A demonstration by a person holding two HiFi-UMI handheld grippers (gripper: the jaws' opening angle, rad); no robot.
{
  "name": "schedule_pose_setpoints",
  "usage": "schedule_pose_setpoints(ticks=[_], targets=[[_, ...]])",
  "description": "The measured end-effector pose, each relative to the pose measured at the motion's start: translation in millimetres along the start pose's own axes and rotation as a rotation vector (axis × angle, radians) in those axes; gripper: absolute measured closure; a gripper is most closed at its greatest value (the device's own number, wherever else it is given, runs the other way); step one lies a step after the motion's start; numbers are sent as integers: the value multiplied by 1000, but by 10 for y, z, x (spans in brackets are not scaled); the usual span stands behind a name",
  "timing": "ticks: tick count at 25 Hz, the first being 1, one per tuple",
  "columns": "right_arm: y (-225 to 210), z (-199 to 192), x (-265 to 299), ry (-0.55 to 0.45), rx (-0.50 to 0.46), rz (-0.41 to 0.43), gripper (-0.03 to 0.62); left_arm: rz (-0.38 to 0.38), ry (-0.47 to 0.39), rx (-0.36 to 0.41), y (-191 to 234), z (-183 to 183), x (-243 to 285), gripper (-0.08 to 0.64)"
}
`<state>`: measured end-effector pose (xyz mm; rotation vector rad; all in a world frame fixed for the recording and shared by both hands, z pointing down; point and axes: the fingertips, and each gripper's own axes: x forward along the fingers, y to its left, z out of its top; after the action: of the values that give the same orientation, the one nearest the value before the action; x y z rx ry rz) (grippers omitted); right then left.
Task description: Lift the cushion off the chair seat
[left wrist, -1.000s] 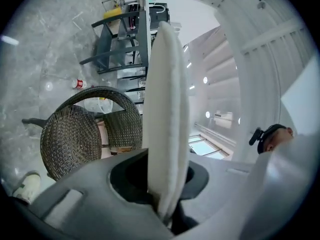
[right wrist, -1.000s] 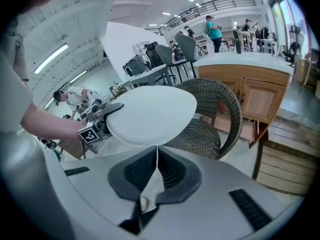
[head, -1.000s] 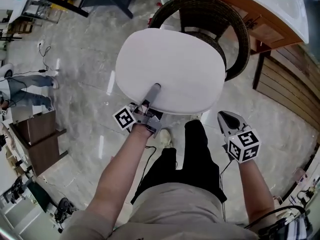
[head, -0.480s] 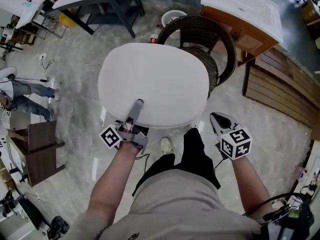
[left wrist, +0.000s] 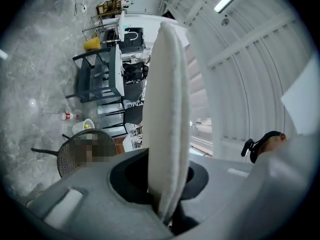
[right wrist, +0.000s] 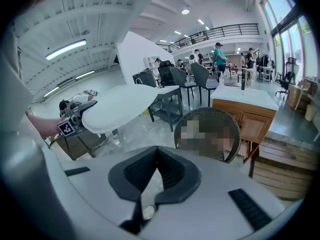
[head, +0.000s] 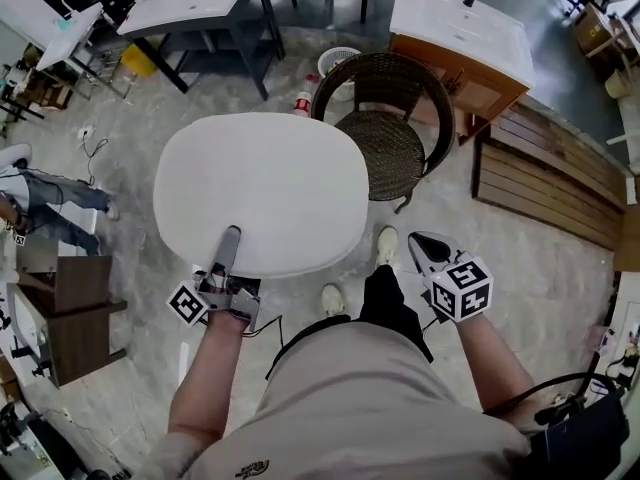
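The white oval cushion (head: 260, 193) hangs in the air left of the dark wicker chair (head: 385, 138), whose woven seat is bare. My left gripper (head: 228, 246) is shut on the cushion's near edge; in the left gripper view the cushion (left wrist: 167, 109) stands edge-on between the jaws. My right gripper (head: 425, 250) hovers near the person's right leg, apart from cushion and chair, shut on nothing. In the right gripper view the cushion (right wrist: 117, 106) floats at the left and the chair (right wrist: 210, 134) stands ahead of the right gripper (right wrist: 145, 204).
A wooden cabinet with a white top (head: 455, 43) stands behind the chair, and a slatted wooden platform (head: 545, 183) lies to its right. A white basket (head: 340, 63) and dark-framed tables (head: 195, 8) stand beyond. A brown box (head: 60, 313) is at the left.
The cushion has moved left, away from the chair, held by my left gripper, and the wicker seat now shows. The right gripper's place in the picture has hardly changed.
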<state>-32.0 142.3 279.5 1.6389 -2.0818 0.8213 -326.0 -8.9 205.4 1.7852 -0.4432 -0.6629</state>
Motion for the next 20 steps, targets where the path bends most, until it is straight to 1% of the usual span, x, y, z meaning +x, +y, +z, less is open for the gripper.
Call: schedule_pose_setpoints(ticks=[5, 9, 14, 20], targets=[[257, -3, -180, -24, -15, -1, 580, 27, -40, 36, -136, 188, -526, 508], [438, -43, -277, -19, -37, 0, 580, 23, -66, 43, -196, 252, -801, 507], [662, -169, -314, 2, -55, 16, 580, 18, -96, 37, -229, 273, -1068, 507], [843, -163, -413, -7, -74, 27, 580, 13, -121, 44, -321, 310, -1283, 507]])
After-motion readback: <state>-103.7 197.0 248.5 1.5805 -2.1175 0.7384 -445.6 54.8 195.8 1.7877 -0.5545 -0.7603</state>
